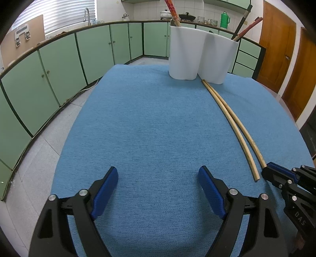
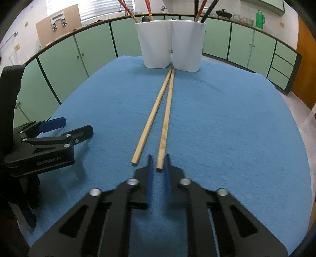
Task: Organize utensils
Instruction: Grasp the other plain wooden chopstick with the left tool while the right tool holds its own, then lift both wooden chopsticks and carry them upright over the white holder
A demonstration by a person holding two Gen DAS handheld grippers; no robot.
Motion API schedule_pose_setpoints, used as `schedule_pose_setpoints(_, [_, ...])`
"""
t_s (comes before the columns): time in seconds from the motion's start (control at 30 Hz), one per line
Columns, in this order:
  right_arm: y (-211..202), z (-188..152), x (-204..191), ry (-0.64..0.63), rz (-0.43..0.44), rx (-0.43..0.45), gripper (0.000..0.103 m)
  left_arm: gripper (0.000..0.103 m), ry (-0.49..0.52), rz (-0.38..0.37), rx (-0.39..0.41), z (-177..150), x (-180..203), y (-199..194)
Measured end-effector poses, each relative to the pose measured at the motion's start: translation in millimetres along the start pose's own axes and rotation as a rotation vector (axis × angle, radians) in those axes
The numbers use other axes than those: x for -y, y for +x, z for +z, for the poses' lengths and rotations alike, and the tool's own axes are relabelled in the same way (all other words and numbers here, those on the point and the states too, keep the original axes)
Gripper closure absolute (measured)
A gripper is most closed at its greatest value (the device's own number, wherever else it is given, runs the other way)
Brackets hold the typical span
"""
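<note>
Blue cloth [image 2: 227,122] covers the tabletop, and at its near edge the right gripper [image 2: 159,164] has its fingers drawn in on the near end of the right-hand bamboo chopstick [image 2: 165,128]. The right wrist view is blurred there, so a sliver of gap seems to remain, but the left wrist view shows that tip vanishing between the blue pads, and I judge it pinched. Taking it by the blunt end makes sense: the rest of the stick stays free to be lifted and tipped into a cup.

Just beside it lies the second bamboo chopstick [image 2: 151,118], untouched, its near end a little farther in from the edge. Both sticks run toward the far edge, converging until their thin ends nearly touch at the foot of the holder.

Near the left edge, the left gripper [image 1: 158,192] hangs over bare cloth with its fingers spread wide and nothing between them, probably waiting its turn.

At the far edge stands the white two-cup holder [image 2: 170,45], already holding red patterned chopsticks [image 2: 148,8] in the left cup and dark ones [image 2: 209,8] in the right, likely sorted by kind.
</note>
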State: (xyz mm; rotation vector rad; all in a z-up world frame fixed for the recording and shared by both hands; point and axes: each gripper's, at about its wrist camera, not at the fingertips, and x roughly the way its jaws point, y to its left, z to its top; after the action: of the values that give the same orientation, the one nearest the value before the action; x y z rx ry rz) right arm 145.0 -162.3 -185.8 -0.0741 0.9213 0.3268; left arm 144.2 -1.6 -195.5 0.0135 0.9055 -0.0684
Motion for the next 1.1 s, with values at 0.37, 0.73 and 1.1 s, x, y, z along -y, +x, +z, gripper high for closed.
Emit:
schedule_pose_setpoints(0.37, [-15,-7,33,0.063,-0.045,0.008,0.097,0.025,0.016,-0.110,0.017,-2,32,-10])
schedule_pose_setpoints(0.73, [-25,-14,72,0.136,-0.087,0.037,0.097,0.043,0.076,-0.125,-0.001,-5,79,-7])
schedule_pose_setpoints(1.1, [-23,-15,74,0.149,-0.070,0.046,0.097,0.073,0.093,-0.090,0.009,-8,98,-11])
